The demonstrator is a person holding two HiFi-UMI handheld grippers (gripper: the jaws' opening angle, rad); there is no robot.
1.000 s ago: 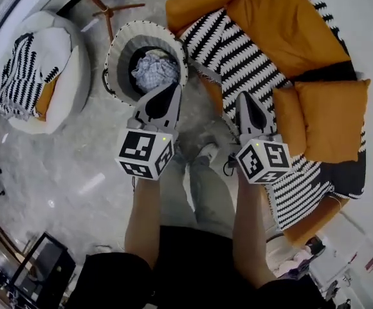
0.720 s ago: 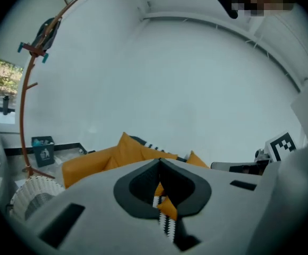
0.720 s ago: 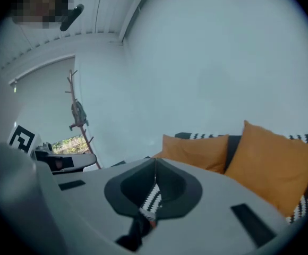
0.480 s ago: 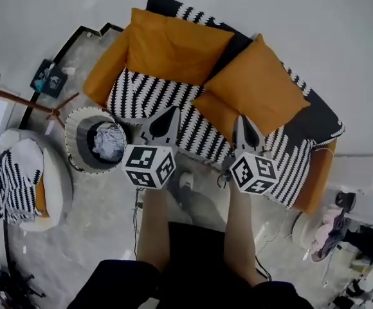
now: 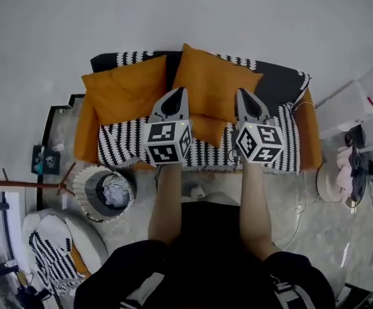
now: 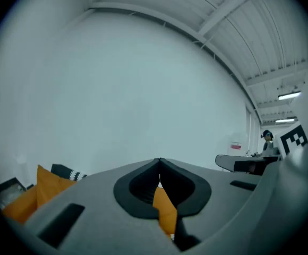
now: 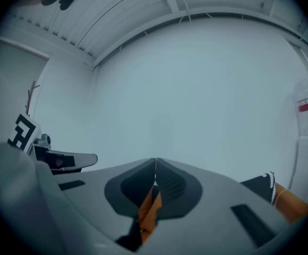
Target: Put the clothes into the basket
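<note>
The round woven basket [image 5: 83, 188] stands on the floor at the head view's lower left, with pale crumpled clothes [image 5: 116, 190] inside it. Both grippers are held level in front of the person, above the sofa's orange cushions [image 5: 209, 82], well away from the basket. The left gripper [image 5: 179, 93] is shut with nothing in it, and so is the right gripper [image 5: 242, 94]. In the left gripper view the left gripper [image 6: 159, 164] points at a bare white wall, jaws together. In the right gripper view the right gripper [image 7: 155, 164] also faces the wall, with orange cushion showing below its closed jaws.
A sofa with a black-and-white zigzag throw [image 5: 122, 143] runs along the wall. A round white seat with a striped blanket [image 5: 54, 253] and a wooden coat stand [image 5: 26, 185] are at the lower left. White furniture [image 5: 357, 105] and a pinkish bundle [image 5: 346, 166] stand at the right.
Both grippers have risen and swung away from over the basket to face the sofa and wall. The basket has slid to the lower left of the view. Jaws stayed shut.
</note>
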